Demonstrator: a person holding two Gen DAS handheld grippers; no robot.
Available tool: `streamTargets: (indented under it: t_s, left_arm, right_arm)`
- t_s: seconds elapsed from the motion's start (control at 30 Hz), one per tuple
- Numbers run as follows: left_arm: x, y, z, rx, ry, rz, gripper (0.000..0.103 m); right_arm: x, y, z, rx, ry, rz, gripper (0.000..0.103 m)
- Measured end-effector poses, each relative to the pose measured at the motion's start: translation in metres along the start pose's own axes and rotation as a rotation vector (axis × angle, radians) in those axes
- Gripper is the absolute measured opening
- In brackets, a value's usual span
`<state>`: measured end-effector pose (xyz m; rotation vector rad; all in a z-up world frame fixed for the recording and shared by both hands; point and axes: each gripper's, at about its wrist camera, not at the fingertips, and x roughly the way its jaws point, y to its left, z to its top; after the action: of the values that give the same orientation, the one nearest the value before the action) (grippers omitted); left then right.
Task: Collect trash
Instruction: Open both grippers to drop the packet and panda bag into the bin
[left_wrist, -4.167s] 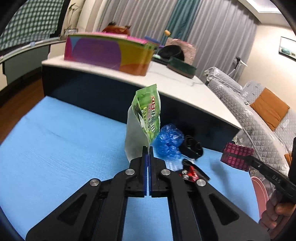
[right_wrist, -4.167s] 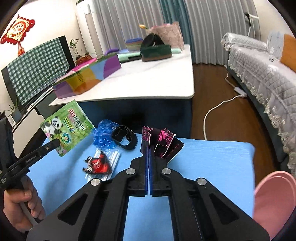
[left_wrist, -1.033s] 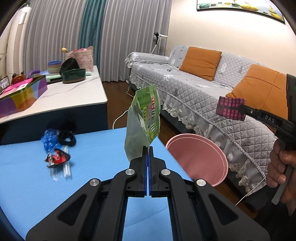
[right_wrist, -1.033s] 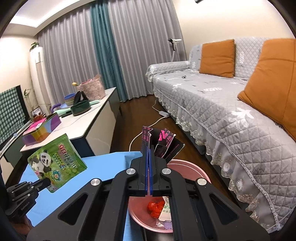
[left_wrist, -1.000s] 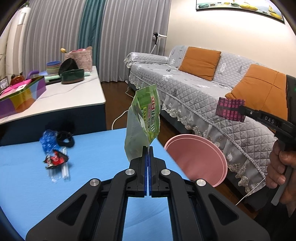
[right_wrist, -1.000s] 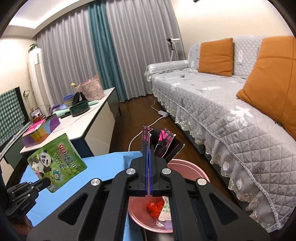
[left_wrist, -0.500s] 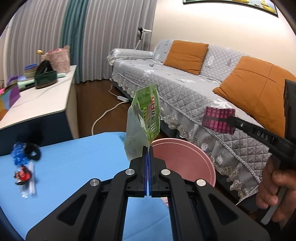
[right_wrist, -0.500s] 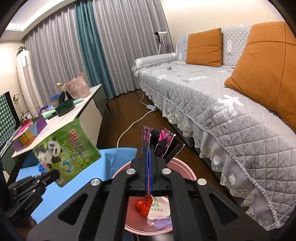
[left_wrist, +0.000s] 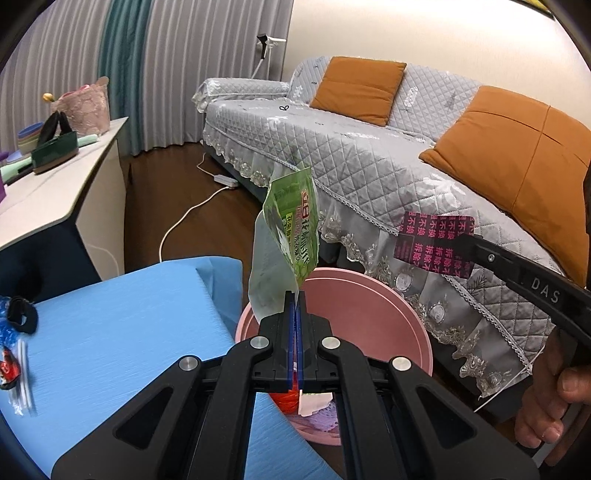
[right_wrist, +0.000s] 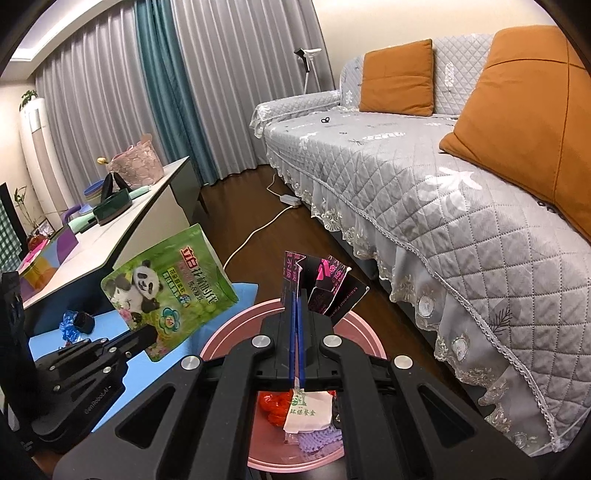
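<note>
My left gripper (left_wrist: 295, 295) is shut on a green panda snack bag (left_wrist: 295, 229), held upright over the near rim of the pink bin (left_wrist: 373, 306). The bag also shows in the right wrist view (right_wrist: 170, 291). My right gripper (right_wrist: 296, 291) is shut on a black and pink wrapper (right_wrist: 325, 284), held above the pink bin (right_wrist: 229, 325). In the left wrist view that wrapper (left_wrist: 432, 243) hangs to the right of the bin. The bin holds red, white and purple trash (right_wrist: 306, 410).
The blue table (left_wrist: 110, 332) carries a red wrapper (left_wrist: 9, 369), a black band (left_wrist: 22, 317) and a blue crumpled piece (right_wrist: 68, 321). A grey sofa (right_wrist: 443, 184) with orange cushions stands right of the bin. A white side table (right_wrist: 122, 229) stands behind.
Both grippers have swung from the blue table to the pink bin, each carrying its piece. The bin has come closer and lies under both grippers now.
</note>
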<state>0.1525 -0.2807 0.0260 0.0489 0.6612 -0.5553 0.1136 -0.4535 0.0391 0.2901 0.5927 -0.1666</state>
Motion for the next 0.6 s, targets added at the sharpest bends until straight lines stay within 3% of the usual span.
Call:
streamTargets:
  t_s: [0.13,0.23,0.3,0.37,0.6]
  left_arm:
    - [0.005,0.0,0.001,0.002,0.019,-0.029,0.001]
    - [0.004,0.005,-0.001,-0.012,0.038,-0.044,0.009]
    - [-0.001,0.008,-0.003,-0.013,0.041,-0.032,0.015]
    - [-0.01,0.013,-0.006,-0.015,0.039,-0.021,0.015]
    - [-0.057,0.044,-0.02,-0.055,0.016,0.028,0.015]
  right_arm:
    - [0.003,0.003,0.0,-0.018,0.0,-0.021,0.003]
    - [0.004,0.004,0.0,-0.026,0.003,-0.045,0.012]
    - [0.003,0.004,0.0,-0.022,0.001,-0.055,0.032]
    - [0.001,0.005,0.0,-0.019,-0.006,-0.059,0.039]
    - [-0.01,0.024,-0.001,-0.048,-0.026,-0.041,0.041]
